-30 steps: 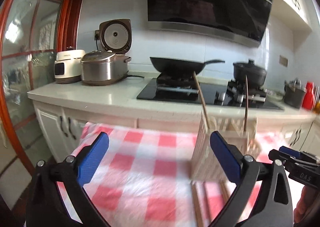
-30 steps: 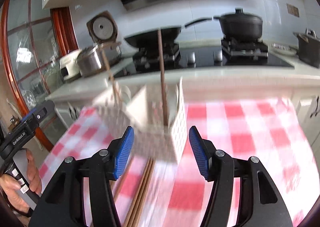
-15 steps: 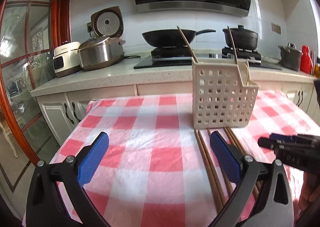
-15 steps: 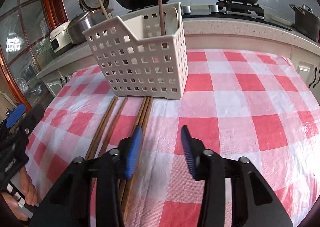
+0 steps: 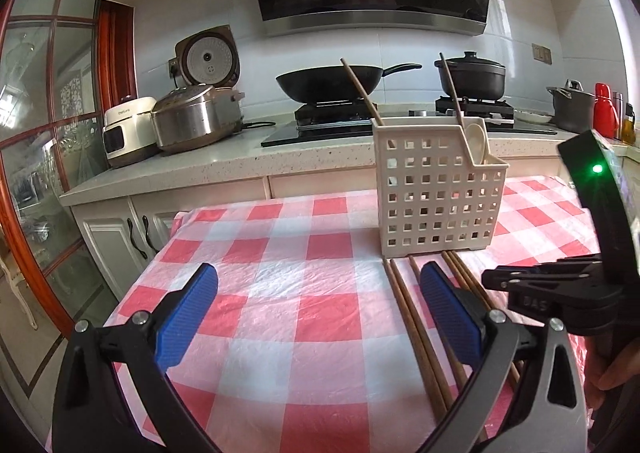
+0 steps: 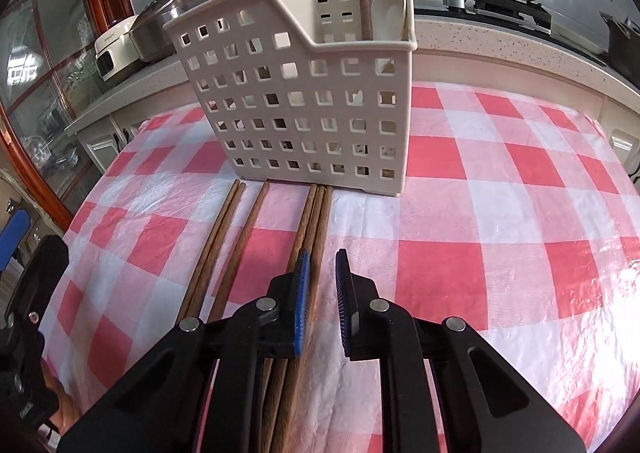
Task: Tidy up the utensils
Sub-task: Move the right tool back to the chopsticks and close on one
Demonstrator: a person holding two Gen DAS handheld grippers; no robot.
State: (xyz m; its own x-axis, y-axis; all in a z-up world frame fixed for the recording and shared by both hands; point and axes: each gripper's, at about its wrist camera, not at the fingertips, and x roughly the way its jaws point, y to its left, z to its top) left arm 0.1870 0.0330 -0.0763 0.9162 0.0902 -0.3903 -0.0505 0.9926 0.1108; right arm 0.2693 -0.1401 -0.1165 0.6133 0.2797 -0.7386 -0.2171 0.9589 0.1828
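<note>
A white perforated utensil caddy [image 6: 304,101] stands on the red-checked tablecloth [image 6: 500,189]; it also shows in the left wrist view [image 5: 436,197]. It holds two wooden chopsticks and a white spoon [image 6: 390,9]. Several brown chopsticks [image 6: 224,249] lie on the cloth in front of it, also in the left wrist view [image 5: 408,317]. My right gripper [image 6: 322,285] is low over the right-hand bundle of chopsticks [image 6: 314,221], its jaws narrowed but with a gap, nothing gripped. My left gripper [image 5: 316,313] is wide open and empty above the cloth, left of the chopsticks.
A kitchen counter [image 5: 224,169] runs behind the table with two rice cookers [image 5: 192,121], a wok [image 5: 332,83] and a black pot [image 5: 472,75] on the stove. Cabinet doors [image 5: 116,237] lie past the table's far-left edge.
Both grippers have dropped and tilted down toward the table. My right gripper has moved closer to the chopsticks and its jaws have narrowed. My left gripper stays wide open.
</note>
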